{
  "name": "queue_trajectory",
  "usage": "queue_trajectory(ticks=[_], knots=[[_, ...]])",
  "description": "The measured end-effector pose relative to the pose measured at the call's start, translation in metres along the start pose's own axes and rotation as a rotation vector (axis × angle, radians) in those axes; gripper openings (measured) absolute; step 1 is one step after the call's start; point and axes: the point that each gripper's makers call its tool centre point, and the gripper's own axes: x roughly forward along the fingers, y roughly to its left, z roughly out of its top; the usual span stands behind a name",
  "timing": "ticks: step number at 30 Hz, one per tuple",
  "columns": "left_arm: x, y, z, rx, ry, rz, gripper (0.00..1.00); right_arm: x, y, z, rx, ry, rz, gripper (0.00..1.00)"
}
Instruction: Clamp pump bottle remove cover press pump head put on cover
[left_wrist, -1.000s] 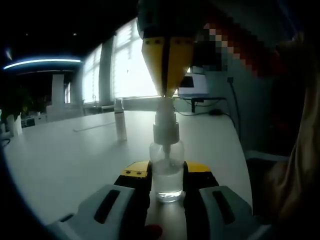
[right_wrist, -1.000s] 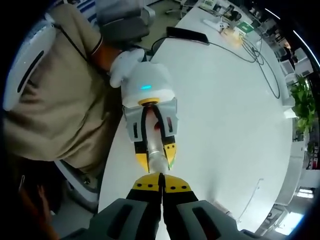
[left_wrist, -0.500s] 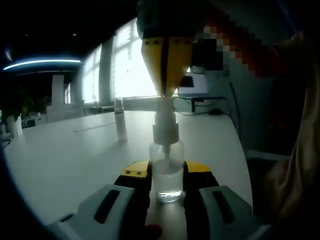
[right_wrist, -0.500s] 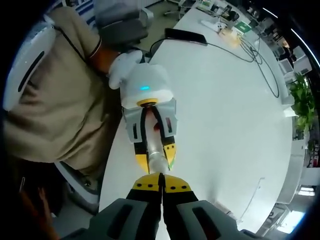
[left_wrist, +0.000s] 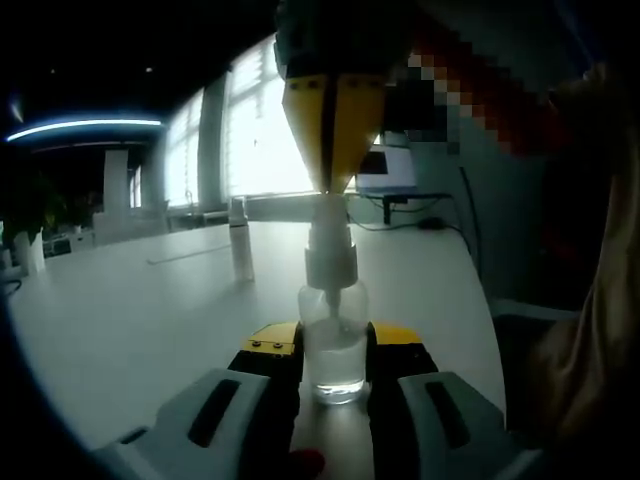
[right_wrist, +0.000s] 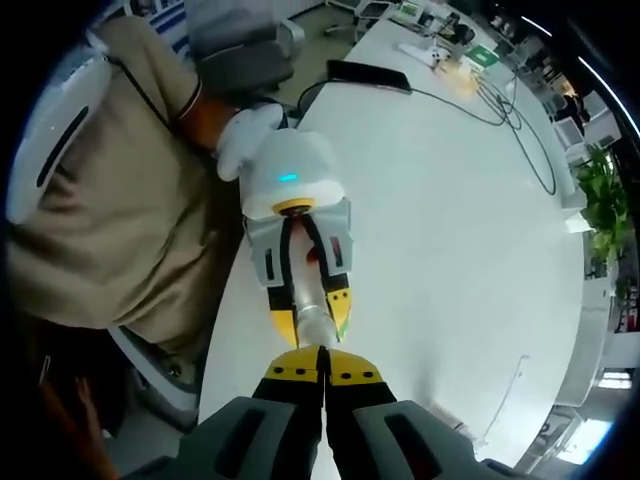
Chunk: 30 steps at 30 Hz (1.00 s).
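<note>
1. Your left hand-held gripper (left_wrist: 335, 345) is clamped on the pump bottle (left_wrist: 334, 345), its yellow-tipped jaws pressed against the clear body on either side. In the right gripper view the same left hand-held gripper (right_wrist: 310, 310) reaches in from above, with the bottle (right_wrist: 310, 312) showing between its jaws.
2. The bottle stands upright on the white tabletop (left_wrist: 130, 310), with clear liquid in its lower part. Its base is partly hidden by the jaws.
3. Your right hand-held gripper (right_wrist: 322, 358) has its jaws pressed together with no gap, tips pointing down at the bottle's top. In the left gripper view this right hand-held gripper (left_wrist: 333, 185) comes down from above, its closed yellow tips meeting the pump head (left_wrist: 331, 250).
4. How far the pump head is depressed is hard to make out — the contact point is small and backlit by the bright windows (left_wrist: 255, 140).
5. A slim white piece stands upright on the tabletop behind and to the left of the bottle, well apart; it may be the cover (left_wrist: 241, 240), but it is too dim to be sure.
6. In the right gripper view your white-gloved hand (right_wrist: 245, 135) holds the left tool — your beige sleeve (right_wrist: 110, 190) fills the side and is cut off at the edge.
7. Cables (right_wrist: 510, 110) trail over the far tabletop; the small items beyond them are too blurred to name.
</note>
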Motion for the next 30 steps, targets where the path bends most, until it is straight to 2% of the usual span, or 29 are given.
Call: queue_trajectory(ticks=[30], knots=[[0.0004, -0.0003, -0.0004, -0.002, 0.002, -0.001, 0.15, 0.0003, 0.0006, 0.0004, -0.009, 0.016, 0.01, 0.0]])
